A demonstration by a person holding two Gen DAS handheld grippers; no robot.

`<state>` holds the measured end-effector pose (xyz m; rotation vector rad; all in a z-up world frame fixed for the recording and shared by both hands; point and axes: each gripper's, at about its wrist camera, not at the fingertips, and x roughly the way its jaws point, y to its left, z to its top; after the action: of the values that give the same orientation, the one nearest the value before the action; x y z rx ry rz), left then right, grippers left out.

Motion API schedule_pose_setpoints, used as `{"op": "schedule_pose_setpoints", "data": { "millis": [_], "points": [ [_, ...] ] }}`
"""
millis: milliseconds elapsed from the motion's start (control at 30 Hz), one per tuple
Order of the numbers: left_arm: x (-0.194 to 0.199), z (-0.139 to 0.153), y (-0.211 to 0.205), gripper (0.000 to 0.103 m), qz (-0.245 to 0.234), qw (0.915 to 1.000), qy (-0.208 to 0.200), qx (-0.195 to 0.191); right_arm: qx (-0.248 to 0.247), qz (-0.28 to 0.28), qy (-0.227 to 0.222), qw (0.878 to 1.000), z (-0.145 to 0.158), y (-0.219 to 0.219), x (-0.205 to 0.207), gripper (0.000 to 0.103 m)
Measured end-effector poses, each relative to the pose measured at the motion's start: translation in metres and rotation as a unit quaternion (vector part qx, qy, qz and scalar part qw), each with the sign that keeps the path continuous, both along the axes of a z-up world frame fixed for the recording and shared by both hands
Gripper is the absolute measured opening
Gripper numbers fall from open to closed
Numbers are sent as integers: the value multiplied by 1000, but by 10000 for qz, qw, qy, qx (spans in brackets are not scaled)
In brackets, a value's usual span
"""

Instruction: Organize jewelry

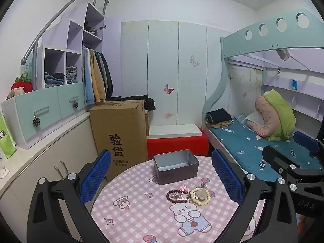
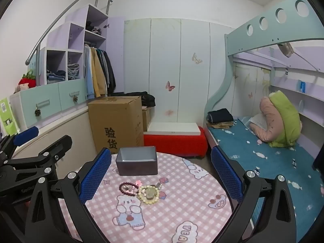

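An open grey metal box (image 1: 175,166) (image 2: 137,160) stands empty on the round table with a pink checked cloth (image 1: 141,212) (image 2: 182,212). In front of it lies a small pile of jewelry: a dark red bead bracelet (image 1: 175,196) (image 2: 127,188), a cream bead bracelet (image 1: 200,196) (image 2: 149,194) around a grey stone, a pink flower piece (image 1: 184,188) (image 2: 138,182) and a metal trinket. My left gripper (image 1: 161,174) is open and empty, above the table. My right gripper (image 2: 161,172) is open and empty, to the right of the pile.
A cardboard box (image 1: 119,131) and a red stool (image 1: 178,143) stand behind the table. A bunk bed with a blue sheet (image 1: 253,147) is on the right. A cabinet counter (image 1: 40,151) runs along the left. The other gripper shows at each view's edge.
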<state>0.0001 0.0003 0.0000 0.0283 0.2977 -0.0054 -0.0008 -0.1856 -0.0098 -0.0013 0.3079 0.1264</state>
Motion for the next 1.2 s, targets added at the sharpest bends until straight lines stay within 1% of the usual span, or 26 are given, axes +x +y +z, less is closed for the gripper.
{"op": "schedule_pose_setpoints", "data": {
  "millis": [1200],
  "points": [
    [0,-4,-4,96,2,10000,1,6,29,2,16,10000,-2,0,1,96]
  ]
}}
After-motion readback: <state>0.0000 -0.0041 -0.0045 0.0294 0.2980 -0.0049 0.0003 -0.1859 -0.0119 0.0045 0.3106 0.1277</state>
